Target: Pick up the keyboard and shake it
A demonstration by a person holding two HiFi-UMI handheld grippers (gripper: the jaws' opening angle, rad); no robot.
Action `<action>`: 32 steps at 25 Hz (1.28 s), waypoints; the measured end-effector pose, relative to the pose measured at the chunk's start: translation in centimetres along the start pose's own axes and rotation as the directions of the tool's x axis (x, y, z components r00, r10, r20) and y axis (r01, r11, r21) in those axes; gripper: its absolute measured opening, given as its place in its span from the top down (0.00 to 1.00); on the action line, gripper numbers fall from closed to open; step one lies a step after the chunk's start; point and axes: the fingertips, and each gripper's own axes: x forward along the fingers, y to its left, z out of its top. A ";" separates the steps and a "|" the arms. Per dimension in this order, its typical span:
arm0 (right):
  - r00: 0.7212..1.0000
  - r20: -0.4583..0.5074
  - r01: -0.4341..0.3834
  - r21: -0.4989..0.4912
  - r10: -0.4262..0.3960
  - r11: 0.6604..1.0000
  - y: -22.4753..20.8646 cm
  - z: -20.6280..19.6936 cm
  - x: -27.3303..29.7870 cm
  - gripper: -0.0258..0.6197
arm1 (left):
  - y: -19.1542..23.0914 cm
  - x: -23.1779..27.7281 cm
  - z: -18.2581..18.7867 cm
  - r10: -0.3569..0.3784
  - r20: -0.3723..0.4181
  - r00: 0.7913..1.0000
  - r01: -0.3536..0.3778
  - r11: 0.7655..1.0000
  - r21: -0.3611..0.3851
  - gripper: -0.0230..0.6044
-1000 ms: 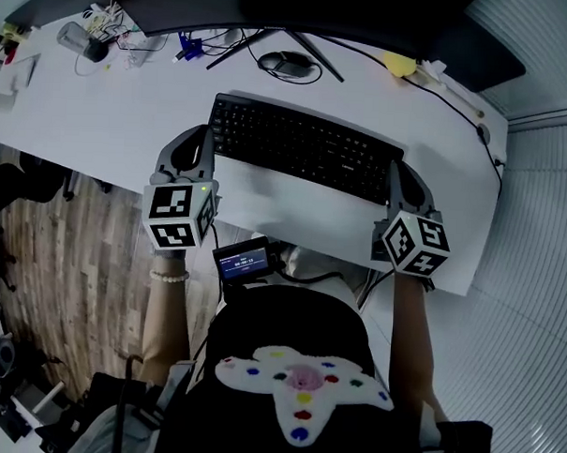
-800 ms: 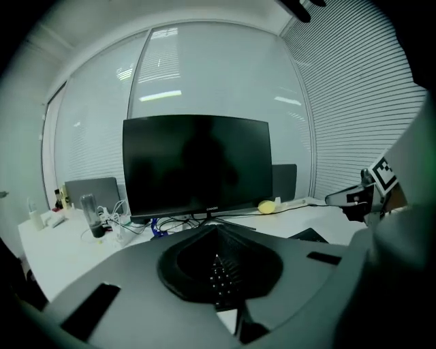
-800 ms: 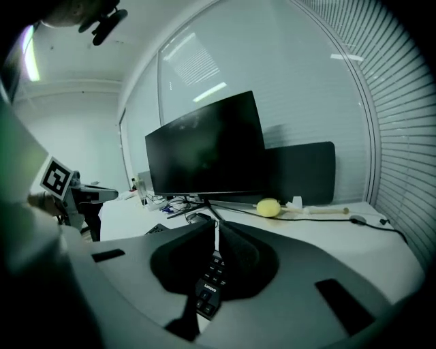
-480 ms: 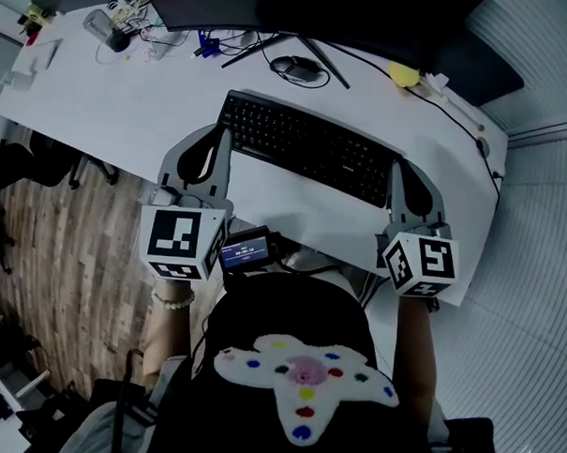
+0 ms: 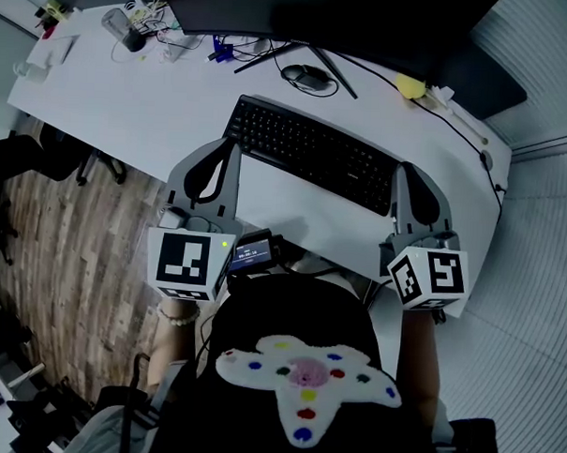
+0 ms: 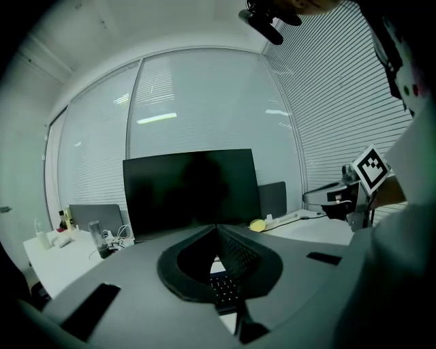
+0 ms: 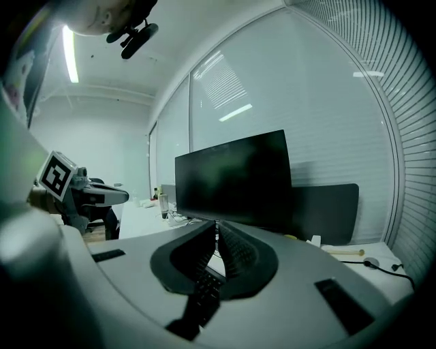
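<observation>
The keyboard (image 5: 315, 155) lies slantwise across the middle of the frame, over the white table (image 5: 130, 92). You have one end at each tool: the left gripper (image 5: 233, 145) at its lower-left corner and the right gripper (image 5: 399, 170) at its right end. Both sets of jaws are pressed together with nothing pinched. In each gripper view the tips meet, and the keys only show through the hollow beneath them. This looks like the pick-up step, done by bracing or scooping the ends rather than clamping, but I cannot tell whether the keyboard is clear of the table. Since nothing grips it, any lifting or shaking calls for both hands to move together, level and evenly matched, so neither end slips off.
</observation>
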 end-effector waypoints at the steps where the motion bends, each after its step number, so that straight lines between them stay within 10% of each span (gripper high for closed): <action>1: 1.000 0.001 -0.005 0.000 0.005 1.000 0.1 0.0 0.1 0.90 | 0.0 -0.1 -0.1 0.005 -0.001 1.000 -0.005 1.000 0.003 0.94; 32: 0.998 -0.030 -0.050 -0.038 0.049 0.998 2.2 -0.3 0.5 0.90 | -0.2 -0.8 -1.1 0.016 -0.018 1.000 -0.017 0.999 -0.039 0.94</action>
